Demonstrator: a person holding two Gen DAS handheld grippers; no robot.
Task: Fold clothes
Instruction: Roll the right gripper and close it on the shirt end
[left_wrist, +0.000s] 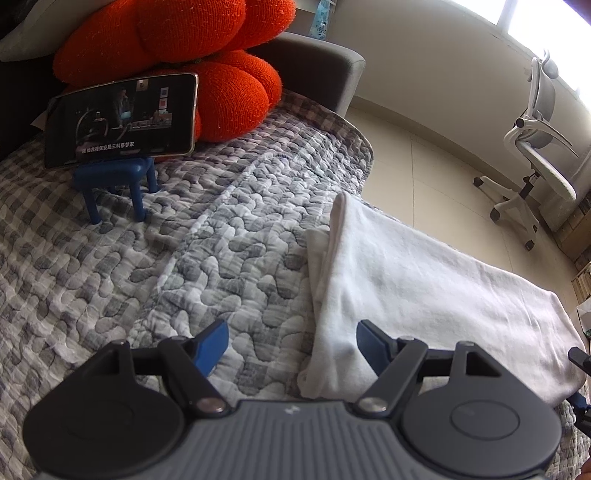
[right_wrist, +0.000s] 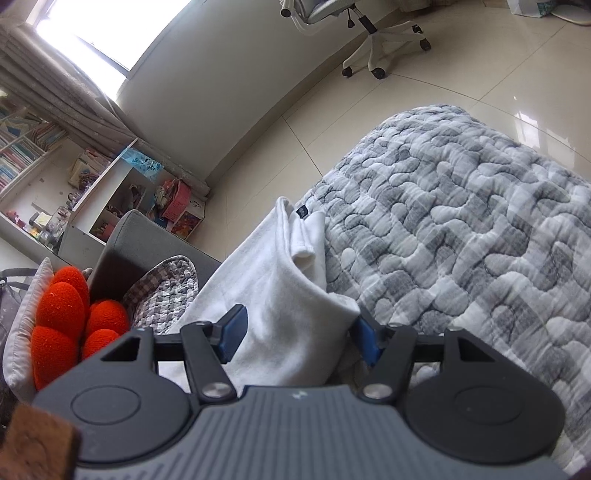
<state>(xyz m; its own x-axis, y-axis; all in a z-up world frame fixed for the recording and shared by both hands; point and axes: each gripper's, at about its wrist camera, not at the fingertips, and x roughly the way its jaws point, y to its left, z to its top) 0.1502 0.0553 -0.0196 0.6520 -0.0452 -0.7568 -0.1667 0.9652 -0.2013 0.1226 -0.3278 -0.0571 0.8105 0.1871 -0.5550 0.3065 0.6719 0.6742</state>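
Observation:
A white garment, folded into a long strip, lies on the grey quilted cover along its edge. My left gripper hovers open over the strip's near left edge. One blue finger is above the quilt and the other is above the cloth. In the right wrist view the same garment bulges up between the blue fingers of my right gripper. Its jaws stand wide, and a cloth corner rests against the right finger. I see no firm pinch.
A phone playing video leans on a small blue stool in front of an orange cushion. Tiled floor, a white office chair and a cluttered shelf lie beyond the quilt's edge.

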